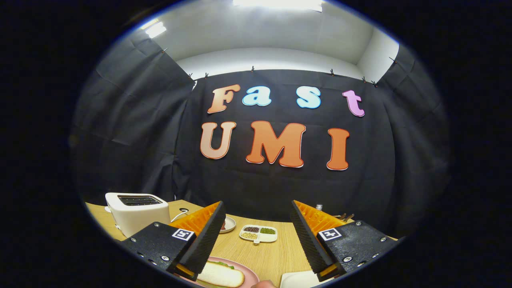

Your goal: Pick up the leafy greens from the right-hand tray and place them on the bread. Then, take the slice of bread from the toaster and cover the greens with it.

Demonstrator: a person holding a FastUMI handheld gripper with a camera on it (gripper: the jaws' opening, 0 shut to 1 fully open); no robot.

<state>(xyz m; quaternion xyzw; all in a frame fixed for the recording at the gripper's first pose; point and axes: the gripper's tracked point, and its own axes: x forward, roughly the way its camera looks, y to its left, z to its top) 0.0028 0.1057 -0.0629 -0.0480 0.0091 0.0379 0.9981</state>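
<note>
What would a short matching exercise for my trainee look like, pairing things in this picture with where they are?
Things:
1. toaster
2. divided dish of beans
3. pink plate with bread over greens
4. tongs

Places:
A. beyond the fingers, on the wooden table
B. near the base of the left finger
C. open, holding nothing
D. beside the left finger, at the table's edge

Pairs: 1-D, 2-A, 3-B, 4-C

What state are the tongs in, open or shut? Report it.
Open: the tongs stand wide apart with bare wooden table between them, gripping nothing.
</note>
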